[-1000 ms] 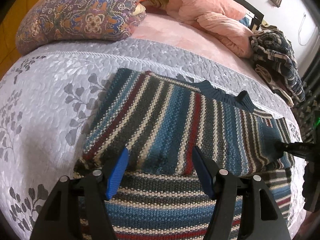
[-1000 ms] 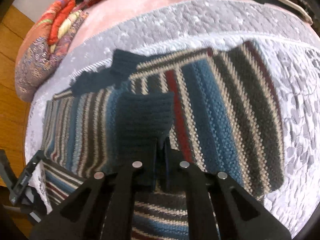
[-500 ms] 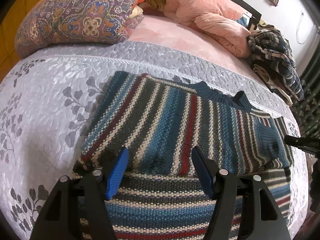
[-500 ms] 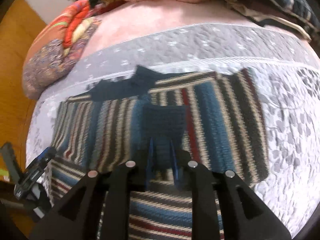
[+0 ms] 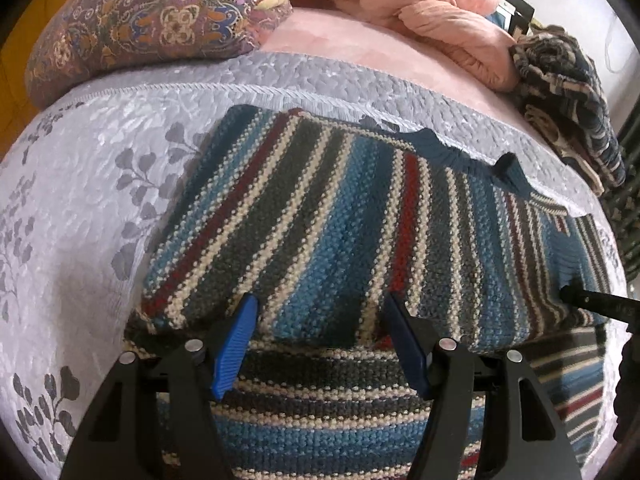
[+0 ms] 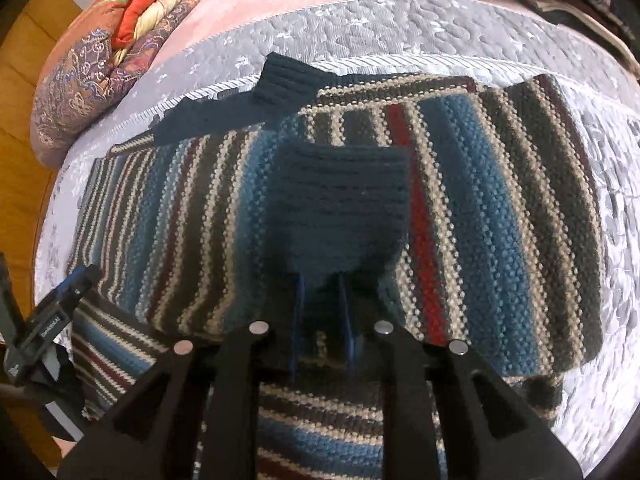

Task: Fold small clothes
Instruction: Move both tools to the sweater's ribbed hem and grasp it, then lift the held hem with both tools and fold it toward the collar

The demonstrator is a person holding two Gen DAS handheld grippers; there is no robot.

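A striped knit sweater [image 5: 340,232] lies on the grey bedspread [image 5: 80,200], its lower part folded up over the body. My left gripper [image 5: 320,299] hovers open over the folded edge, blue pads wide apart and holding nothing. In the right wrist view the sweater [image 6: 480,200] has its dark teal sleeve cuff [image 6: 340,200] lying flat on the body. My right gripper [image 6: 321,284] stands just behind the cuff, open by a narrow gap. Its tip [image 5: 576,298] shows at the sweater's right edge. The teal collar [image 6: 280,84] points away from me.
A patterned pillow [image 5: 152,20] and a pink quilt [image 5: 432,8] lie at the head of the bed. A heap of dark checked clothes [image 5: 568,80] sits at the far right. Bare bedspread surrounds the sweater; a wooden floor [image 6: 16,120] shows beyond the bed's left edge.
The right gripper's fingers have parted from shut on the cuff to a narrow gap, leaving the cuff flat on the sweater. The left gripper stayed open and came slightly nearer.
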